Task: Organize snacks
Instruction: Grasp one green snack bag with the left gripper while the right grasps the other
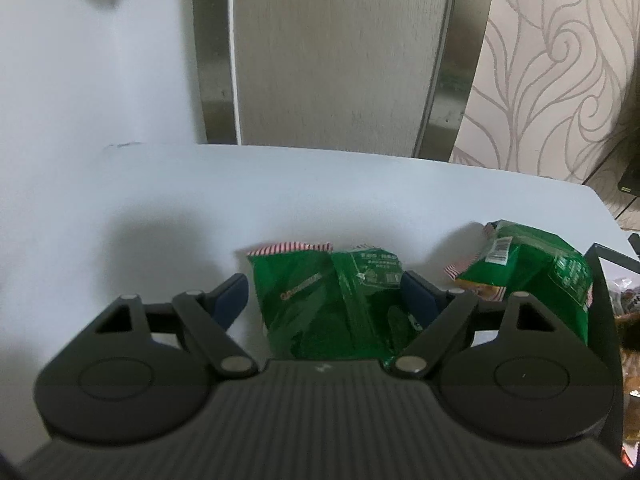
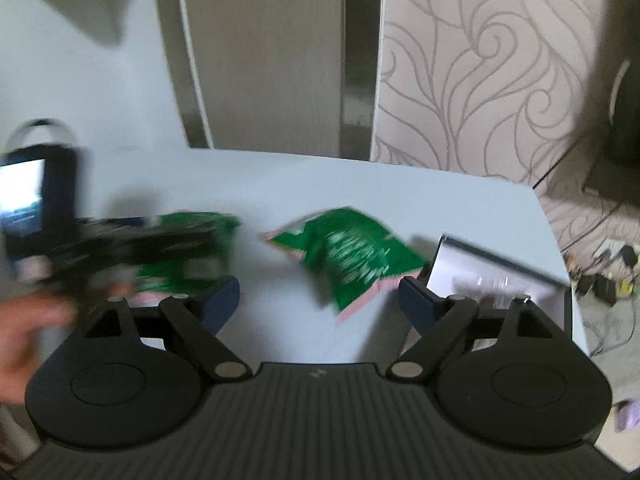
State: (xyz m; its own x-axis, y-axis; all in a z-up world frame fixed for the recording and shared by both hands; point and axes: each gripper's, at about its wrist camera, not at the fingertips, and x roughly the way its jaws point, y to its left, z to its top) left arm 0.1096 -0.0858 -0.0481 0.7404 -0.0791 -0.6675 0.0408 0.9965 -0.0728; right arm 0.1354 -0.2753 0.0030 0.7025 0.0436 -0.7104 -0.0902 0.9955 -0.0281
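Left wrist view: green snack packet (image 1: 332, 300) lies flat on the white table (image 1: 160, 208), between the fingers of the left claw (image 1: 324, 300).
Packet axis: long side runs away from the claw, striped seal at the far end.
Left claw: spread; right pad seems to touch the wrapper, no pinch.
Second packet (image 1: 532, 272): to the right, against a black box (image 1: 604, 300).
Right claw (image 2: 320, 300): spread, holding nothing, blurred; second packet just ahead.
Nearer hand: left, for the first packet.
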